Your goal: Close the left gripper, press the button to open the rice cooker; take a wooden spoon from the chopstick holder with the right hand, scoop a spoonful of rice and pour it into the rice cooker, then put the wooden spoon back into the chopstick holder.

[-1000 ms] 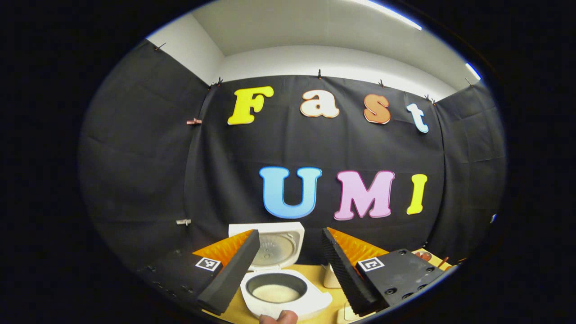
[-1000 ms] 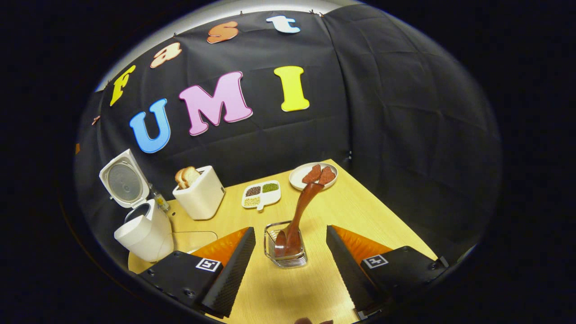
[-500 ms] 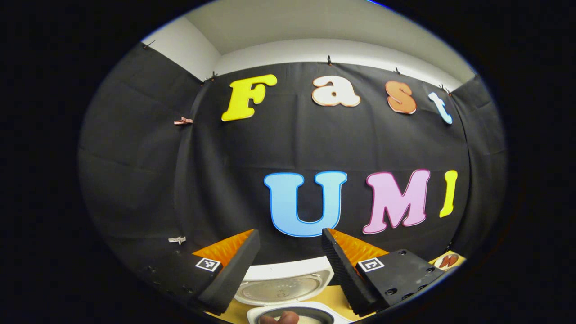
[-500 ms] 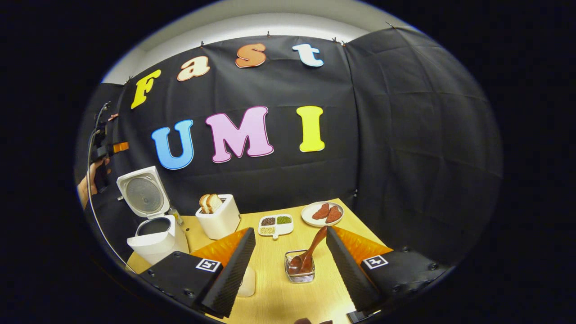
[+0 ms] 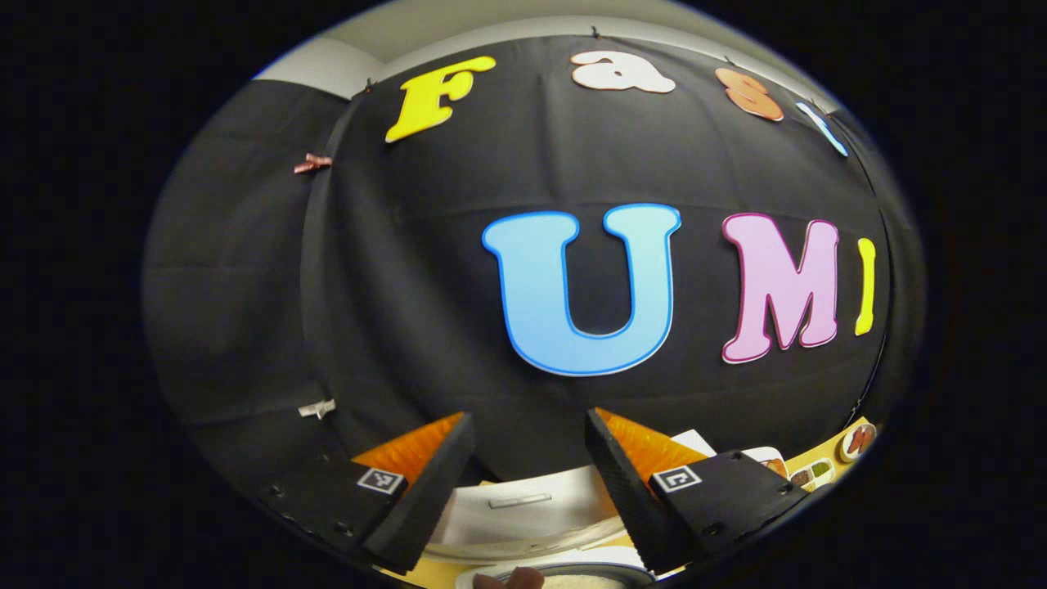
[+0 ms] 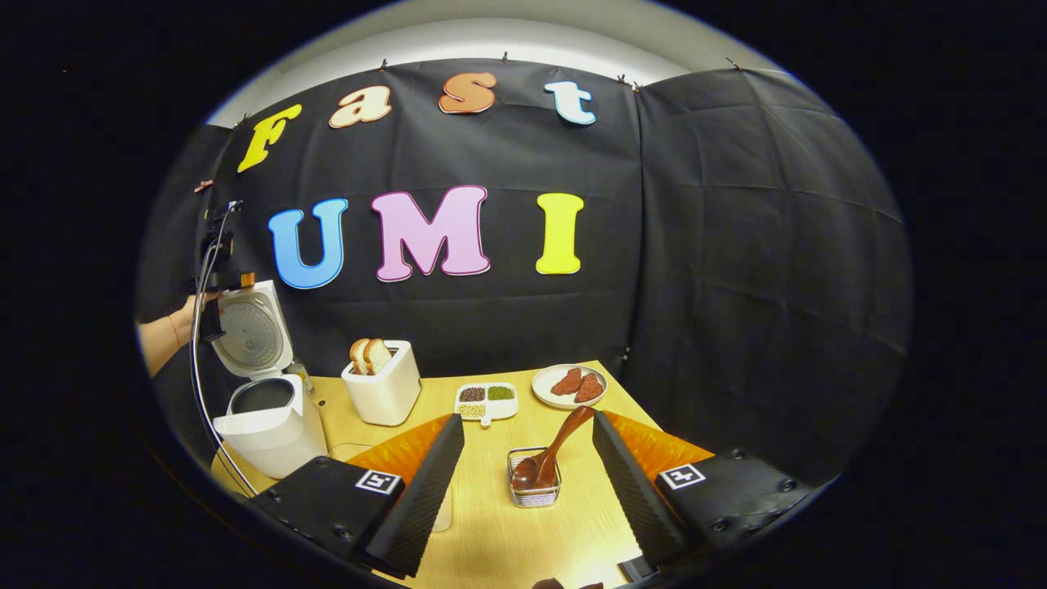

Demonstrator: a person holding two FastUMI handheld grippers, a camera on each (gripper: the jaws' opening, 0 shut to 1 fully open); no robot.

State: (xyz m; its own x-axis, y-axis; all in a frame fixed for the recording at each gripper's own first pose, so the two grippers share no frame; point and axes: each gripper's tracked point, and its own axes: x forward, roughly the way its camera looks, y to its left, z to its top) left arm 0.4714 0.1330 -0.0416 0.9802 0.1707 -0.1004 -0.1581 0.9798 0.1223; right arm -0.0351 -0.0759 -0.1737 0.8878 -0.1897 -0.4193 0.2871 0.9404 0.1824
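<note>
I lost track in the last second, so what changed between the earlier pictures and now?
The right gripper drew back from the wire holder with the wooden spoon, empty and open. The left gripper moved in above the rice cooker. The spoon stays in the holder, the cooker lid stays up.

— Where does your left gripper view look from?

— From close above the rice cooker [image 5: 523, 511], facing the booth wall nearly level; your own fingers [image 5: 429, 491] frame its raised lid at the bottom edge.

— And your right gripper view?

— From farther back and higher, angled down across the table [image 6: 523, 523], with the chopstick holder [image 6: 534, 488] near, between its fingers.

— What do the two share?

— The rice cooker [image 6: 266, 409], the back wall, and the plate [image 6: 569, 384] at the table's far end.
</note>
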